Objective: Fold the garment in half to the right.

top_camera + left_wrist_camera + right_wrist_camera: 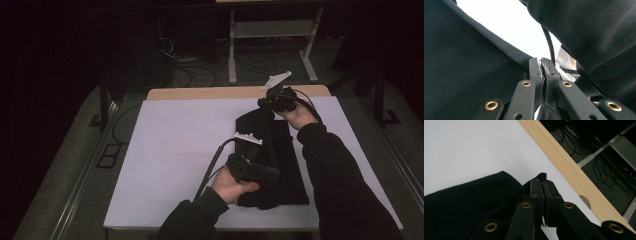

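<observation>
A black cloth point(280, 165) lay folded on the right half of a white table top point(175, 150), reaching from near the front edge back toward the middle. One fold of it point(269, 137) was lifted off the surface and stretched as a dark band between two hand-held grippers.

The left gripper point(257, 172), held in the person's left hand point(231, 186) near the front of the table, had its jaws closed tight on the cloth's near edge; in the left gripper view the two black jaws met with a thin layer of cloth point(474, 62) pinched between them, and a dark sleeve point(586, 30) crossed above.

The right gripper point(267, 102), held in the right hand point(300, 116) farther back, was likewise clamped on the cloth's far corner. In the right gripper view a small tip of cloth point(541, 175) poked out past the closed jaws, above the white surface and near the table's bare wooden strip point(564, 162).

Beyond the table, cables point(200, 70) lay on a dark floor beside a pale metal frame point(272, 30)
</observation>
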Demonstrator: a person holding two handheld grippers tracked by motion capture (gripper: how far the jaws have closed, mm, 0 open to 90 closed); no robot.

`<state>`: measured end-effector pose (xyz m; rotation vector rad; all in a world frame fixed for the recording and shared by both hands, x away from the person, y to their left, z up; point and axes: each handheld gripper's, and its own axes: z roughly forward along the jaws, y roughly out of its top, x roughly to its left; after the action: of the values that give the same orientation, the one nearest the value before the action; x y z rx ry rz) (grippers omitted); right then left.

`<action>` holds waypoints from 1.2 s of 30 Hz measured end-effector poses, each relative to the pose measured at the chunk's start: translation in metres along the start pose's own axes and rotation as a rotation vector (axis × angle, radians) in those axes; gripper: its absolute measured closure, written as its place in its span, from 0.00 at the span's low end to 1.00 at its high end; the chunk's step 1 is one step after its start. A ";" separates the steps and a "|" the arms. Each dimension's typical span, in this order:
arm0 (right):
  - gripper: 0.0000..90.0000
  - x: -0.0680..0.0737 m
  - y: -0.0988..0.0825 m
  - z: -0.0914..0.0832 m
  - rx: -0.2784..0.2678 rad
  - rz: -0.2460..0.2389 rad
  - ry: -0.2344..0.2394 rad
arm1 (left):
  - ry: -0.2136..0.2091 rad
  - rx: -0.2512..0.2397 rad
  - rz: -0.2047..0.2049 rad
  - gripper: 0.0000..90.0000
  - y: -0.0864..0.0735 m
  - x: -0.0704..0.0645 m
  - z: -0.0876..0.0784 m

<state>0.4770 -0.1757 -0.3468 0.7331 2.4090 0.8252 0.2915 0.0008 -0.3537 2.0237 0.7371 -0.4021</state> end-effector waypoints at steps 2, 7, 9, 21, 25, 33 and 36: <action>0.96 -0.001 -0.003 0.000 0.000 0.004 -0.003 | -0.002 0.003 -0.007 0.96 0.000 0.000 0.003; 0.95 -0.004 -0.011 -0.001 -0.013 0.024 0.001 | -0.007 0.013 -0.009 0.96 0.000 0.002 0.010; 0.95 -0.005 -0.014 0.000 -0.011 0.031 0.002 | -0.006 0.022 -0.008 0.96 0.000 0.002 0.013; 0.95 -0.009 -0.034 0.000 -0.004 0.055 -0.006 | -0.029 0.042 -0.023 0.96 0.000 0.004 0.034; 0.95 -0.011 -0.037 -0.002 -0.005 0.061 -0.010 | -0.035 0.053 -0.022 0.96 0.000 0.005 0.039; 0.95 -0.012 -0.041 -0.001 -0.009 0.080 -0.005 | -0.037 0.067 -0.026 0.96 0.000 0.007 0.049; 0.95 -0.013 -0.047 0.000 -0.005 0.094 -0.005 | -0.030 0.075 -0.028 0.96 0.000 0.008 0.053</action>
<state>0.4712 -0.2150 -0.3750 0.8513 2.3824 0.8644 0.2980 -0.0420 -0.3861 2.0749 0.7419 -0.4817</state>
